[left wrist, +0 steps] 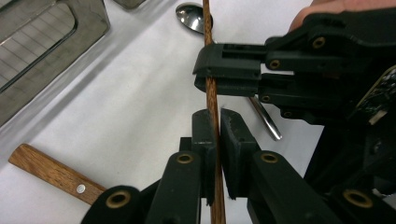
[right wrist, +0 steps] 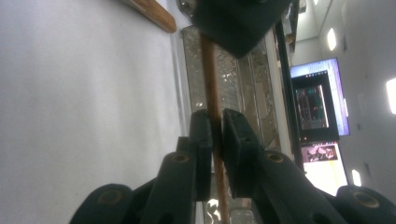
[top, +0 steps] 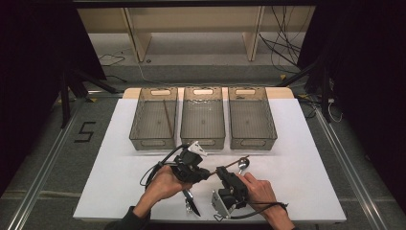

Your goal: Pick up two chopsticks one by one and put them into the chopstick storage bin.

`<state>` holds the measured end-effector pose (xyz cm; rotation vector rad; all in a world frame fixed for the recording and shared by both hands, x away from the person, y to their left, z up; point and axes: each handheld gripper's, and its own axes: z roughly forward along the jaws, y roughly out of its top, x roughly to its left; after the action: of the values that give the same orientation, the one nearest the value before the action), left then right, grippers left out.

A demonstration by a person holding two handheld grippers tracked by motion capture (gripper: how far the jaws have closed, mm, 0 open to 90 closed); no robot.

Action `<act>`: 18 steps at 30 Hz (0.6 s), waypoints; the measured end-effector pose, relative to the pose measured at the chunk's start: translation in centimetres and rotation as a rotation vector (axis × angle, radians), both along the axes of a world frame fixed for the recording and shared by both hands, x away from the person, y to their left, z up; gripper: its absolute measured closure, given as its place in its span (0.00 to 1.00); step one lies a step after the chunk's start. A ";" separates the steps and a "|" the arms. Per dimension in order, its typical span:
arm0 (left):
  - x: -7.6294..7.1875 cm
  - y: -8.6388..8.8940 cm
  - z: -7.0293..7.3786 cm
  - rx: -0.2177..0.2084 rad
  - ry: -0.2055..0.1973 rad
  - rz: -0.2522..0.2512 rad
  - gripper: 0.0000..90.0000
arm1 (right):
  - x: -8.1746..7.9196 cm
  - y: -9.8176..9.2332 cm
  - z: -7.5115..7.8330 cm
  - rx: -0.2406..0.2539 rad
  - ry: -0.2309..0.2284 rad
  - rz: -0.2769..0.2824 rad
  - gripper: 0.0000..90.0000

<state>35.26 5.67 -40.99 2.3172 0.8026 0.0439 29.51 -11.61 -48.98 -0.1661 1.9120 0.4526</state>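
Pinching 1 wooden chopstick (left wrist: 213,100), both the left gripper (left wrist: 215,140) and right gripper (right wrist: 215,140) clamp it; high view adds 3 bins (top: 202,136).

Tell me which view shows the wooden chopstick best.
The left gripper view: the chopstick runs its length, clamped by the left gripper and right gripper. The right gripper view shows a blurred stretch. The high view shows a thin sliver.

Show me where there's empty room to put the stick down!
The middle bin and right bin look bare inside. The white table is free right of the right gripper and left of the left gripper. It's crowded around the spoon and knife.
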 end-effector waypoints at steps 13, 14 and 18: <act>0.0 3.2 3.2 -0.159 -0.036 0.038 0.70 | -0.2 0.4 1.3 -0.051 -0.062 0.017 0.95; 0.0 3.6 3.5 -0.178 -0.043 0.052 0.67 | -0.2 0.4 1.5 -0.054 -0.060 0.013 0.95; 0.1 5.5 4.7 -0.237 -0.085 0.108 0.50 | 0.1 -0.1 1.9 -0.058 -0.047 -0.009 0.95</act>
<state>35.32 11.12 -36.25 2.0354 0.8420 0.0898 29.65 -11.70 -47.04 -0.2045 1.8798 0.3840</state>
